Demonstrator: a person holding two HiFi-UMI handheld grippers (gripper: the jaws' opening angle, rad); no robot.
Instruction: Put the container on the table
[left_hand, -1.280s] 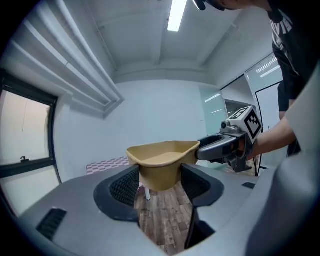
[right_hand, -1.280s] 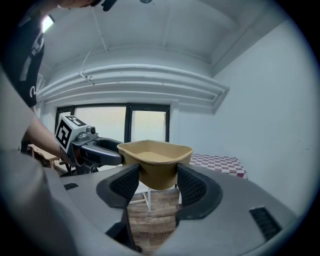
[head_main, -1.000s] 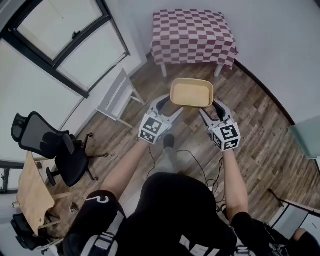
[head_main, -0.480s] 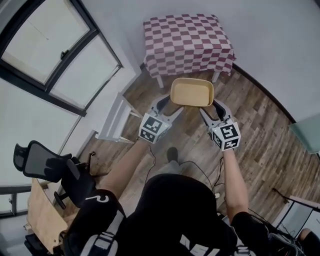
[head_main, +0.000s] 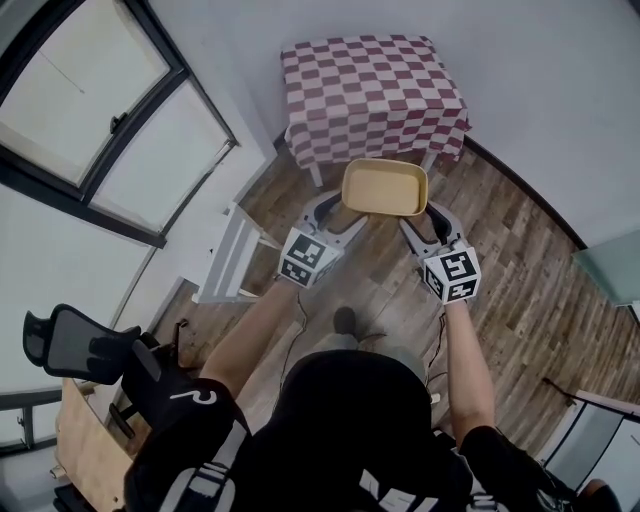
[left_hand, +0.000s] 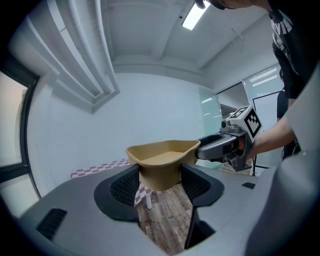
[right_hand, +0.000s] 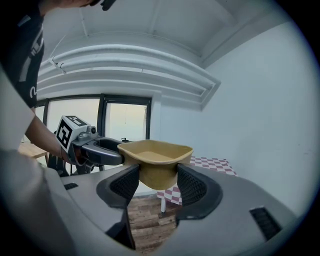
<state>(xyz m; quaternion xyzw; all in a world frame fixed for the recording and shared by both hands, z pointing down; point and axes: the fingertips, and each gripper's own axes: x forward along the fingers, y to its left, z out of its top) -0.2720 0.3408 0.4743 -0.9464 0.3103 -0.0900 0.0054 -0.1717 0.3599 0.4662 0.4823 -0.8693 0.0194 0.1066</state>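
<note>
A tan, matte container (head_main: 384, 187), a shallow rounded-rectangular tub with a flared rim, is held in the air over the wood-plank floor (head_main: 520, 270), near the table (head_main: 372, 85), which is draped in red-and-white checks. Its left end is pinched by the left gripper (head_main: 335, 208) between dimpled black jaws. Its right end is clamped likewise by the right gripper (head_main: 425, 215).

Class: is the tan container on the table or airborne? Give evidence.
Airborne: left gripper and right gripper clamp the container above floor, short of the table.
</note>
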